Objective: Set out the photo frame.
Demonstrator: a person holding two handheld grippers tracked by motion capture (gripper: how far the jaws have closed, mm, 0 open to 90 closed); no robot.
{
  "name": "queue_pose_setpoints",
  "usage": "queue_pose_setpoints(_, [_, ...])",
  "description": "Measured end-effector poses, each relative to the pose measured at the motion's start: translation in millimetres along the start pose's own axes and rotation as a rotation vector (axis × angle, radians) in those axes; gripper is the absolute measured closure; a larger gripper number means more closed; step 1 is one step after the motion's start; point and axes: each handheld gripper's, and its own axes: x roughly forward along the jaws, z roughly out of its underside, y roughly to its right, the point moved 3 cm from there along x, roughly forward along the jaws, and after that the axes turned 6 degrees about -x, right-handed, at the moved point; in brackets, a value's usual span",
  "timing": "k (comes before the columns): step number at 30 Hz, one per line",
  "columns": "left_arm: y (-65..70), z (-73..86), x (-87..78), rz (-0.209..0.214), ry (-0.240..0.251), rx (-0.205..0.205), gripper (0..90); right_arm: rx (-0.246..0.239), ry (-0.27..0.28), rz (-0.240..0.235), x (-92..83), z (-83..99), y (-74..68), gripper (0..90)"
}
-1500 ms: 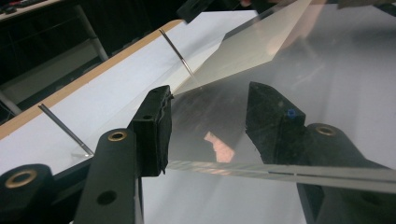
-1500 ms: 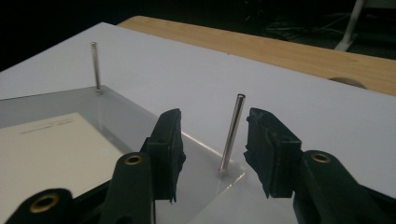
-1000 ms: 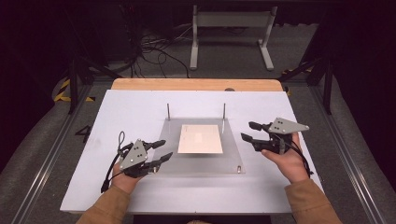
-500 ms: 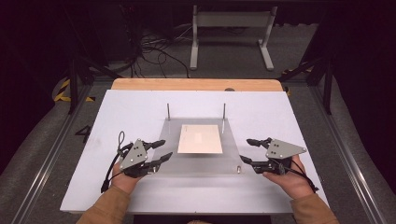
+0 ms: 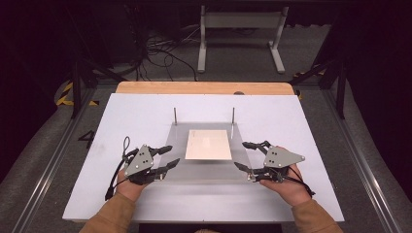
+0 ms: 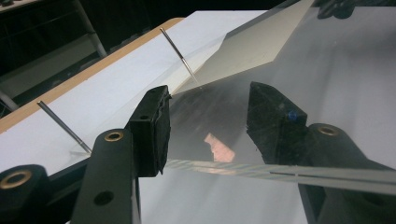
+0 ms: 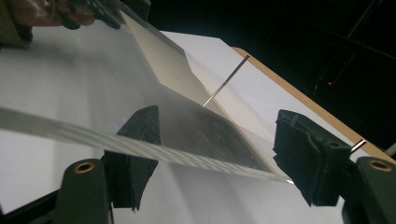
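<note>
We work on a white worktop (image 5: 311,126) that carries a clear acrylic plate (image 5: 204,167) lying flat in its middle, with a pale sheet (image 5: 209,144) resting on top of the plate and two thin metal pins (image 5: 175,115) standing upright at the plate's far edge. We judge the step in hand to be the two-sided pickup of the plate: the left gripper (image 5: 165,158) sits at the plate's left near corner and the right gripper (image 5: 245,155) at its right near edge. In the left gripper view the jaws stand apart with the plate's near edge (image 6: 280,170) running between them, one jaw above the plate and one seen through it; they are not clamped. In the right gripper view the jaws are likewise wide apart, straddling the plate's edge (image 7: 140,147) without pressing on it. The next move, as we judge it, calls for closing both pairs of jaws on the edge evenly, then raising both sides level so that the sheet does not slide and the plate clears the pins.
</note>
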Motion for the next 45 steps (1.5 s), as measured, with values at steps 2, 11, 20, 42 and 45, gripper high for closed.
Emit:
queue_pose_setpoints(2, [0.2, 0.1, 0.1, 0.001, -0.001, 0.002, 48.8, 0.03, 0.036, -0.012, 4.9, -1.7, -1.2, 33.8])
queue_pose_setpoints(11, [0.0, -0.4, 0.4, -0.003, 0.01, -0.015, 48.6, 0.025, 0.053, -0.035, 9.7, -3.7, -3.4, 54.7])
queue_pose_setpoints(20, [-1.2, -8.3, 0.8, -0.037, 0.022, -0.026, 48.3, -0.064, -0.002, 0.0, 8.9, -14.1, 1.7, 63.1])
queue_pose_setpoints(42, [-1.9, -51.7, -11.9, -0.09, 0.103, 0.027, 53.4, -0.19, -0.018, 0.085, -13.1, -62.2, 11.2, 68.7])
queue_pose_setpoints(45, [2.1, -58.2, -17.4, -0.091, 0.139, 0.042, 54.4, -0.191, 0.009, 0.092, -19.6, -68.5, 10.1, 68.9])
